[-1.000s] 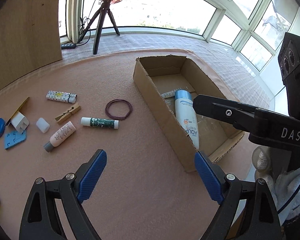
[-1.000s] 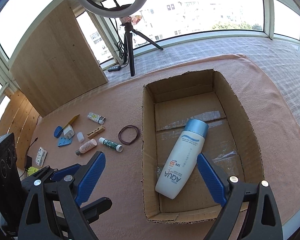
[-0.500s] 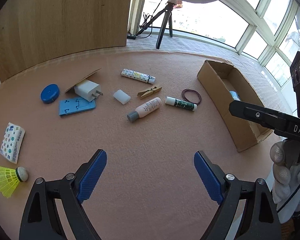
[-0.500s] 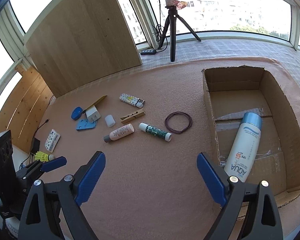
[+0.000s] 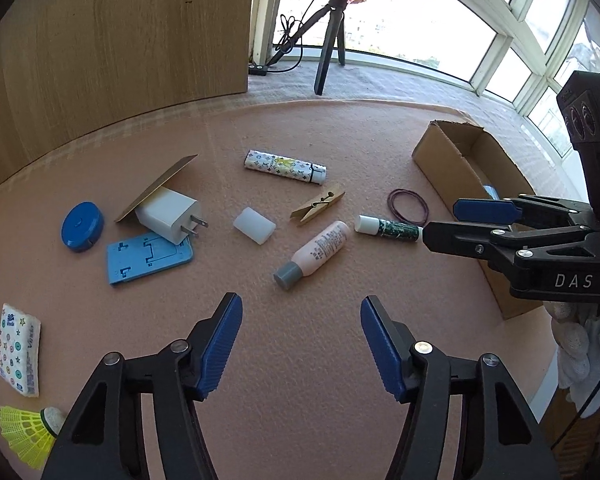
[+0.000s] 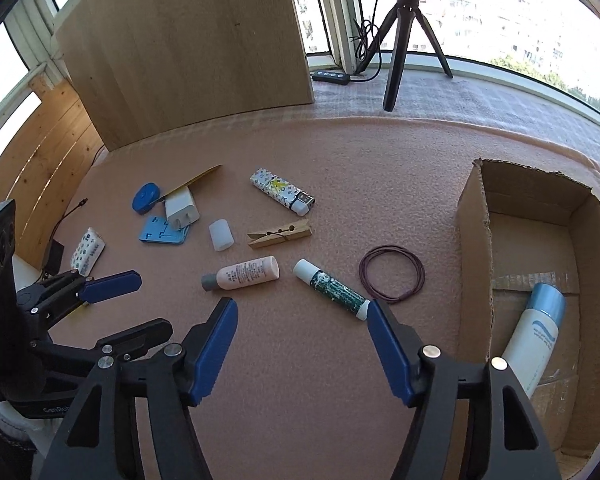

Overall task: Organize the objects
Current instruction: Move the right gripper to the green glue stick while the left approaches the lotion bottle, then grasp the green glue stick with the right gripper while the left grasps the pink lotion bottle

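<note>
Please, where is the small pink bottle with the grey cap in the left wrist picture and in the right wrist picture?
Left wrist view: the pink bottle lies near the centre, just beyond the open left gripper.
Right wrist view: the pink bottle lies left of centre, beyond the open right gripper.
Shared landmark: the wooden clothespin lies just behind it.

Both grippers have swung away from the cardboard box (image 6: 476, 248) toward the scattered items on the worktop (image 5: 300, 400). The left gripper (image 5: 301, 344) now faces the pink bottle (image 5: 315, 253), its fingers (image 5: 220, 346) closer together than before. The right gripper (image 6: 302, 346), also narrowed, faces the green-labelled tube (image 6: 332, 289).
</note>
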The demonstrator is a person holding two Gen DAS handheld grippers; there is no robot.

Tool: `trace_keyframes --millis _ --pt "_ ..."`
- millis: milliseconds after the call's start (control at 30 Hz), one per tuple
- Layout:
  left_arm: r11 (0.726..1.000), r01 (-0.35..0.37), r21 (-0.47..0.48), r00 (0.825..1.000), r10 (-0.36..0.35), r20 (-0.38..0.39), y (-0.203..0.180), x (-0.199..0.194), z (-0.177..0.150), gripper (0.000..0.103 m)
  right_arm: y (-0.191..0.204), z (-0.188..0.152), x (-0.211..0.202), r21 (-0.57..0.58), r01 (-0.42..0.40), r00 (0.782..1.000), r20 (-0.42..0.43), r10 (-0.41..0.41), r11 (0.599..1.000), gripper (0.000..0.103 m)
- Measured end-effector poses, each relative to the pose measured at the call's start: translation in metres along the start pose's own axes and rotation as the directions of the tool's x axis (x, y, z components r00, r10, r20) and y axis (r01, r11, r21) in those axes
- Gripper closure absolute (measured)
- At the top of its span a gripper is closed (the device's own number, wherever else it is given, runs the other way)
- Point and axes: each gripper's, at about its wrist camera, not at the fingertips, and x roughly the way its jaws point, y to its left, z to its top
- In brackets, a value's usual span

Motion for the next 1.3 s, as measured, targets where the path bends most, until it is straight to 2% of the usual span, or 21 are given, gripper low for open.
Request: trace_keyframes --millis 100,333,767,1133,1300 --pt "1.0 0.012 0.022 1.0 -0.012 -0.024 -0.006 0.015 0.007 0.048 0.002 0.006 0.018 -0.036 0.015 0.999 -0.051 -0.017 0.999 0.054" --pt "0.996 0.003 0.087 0.998 0.003 -0.068 -0.013 0.044 0.016 0.054 0.002 0.013 0.046 -0.089 0.043 0.994 -0.1 -0.052 0.995 0.06" --pt "0.991 0.003 0.137 0.995 0.012 -0.104 -0.018 0.07 0.029 0.063 -0.002 0.018 0.064 -0.115 0.039 0.988 -0.142 -0.055 0.993 0.064" --pt "0.99 0.01 0.14 0.991 0.009 -0.135 -0.02 0.08 0.03 0.08 -0.002 0.014 0.074 -0.097 0.027 0.982 -0.182 -0.045 0.995 0.077" --pt "0.992 0.005 0.125 0.991 0.011 -0.131 -0.02 0.081 0.03 0.082 -0.003 0.012 0.073 -0.086 0.036 0.982 -0.184 -0.051 0.996 0.083"
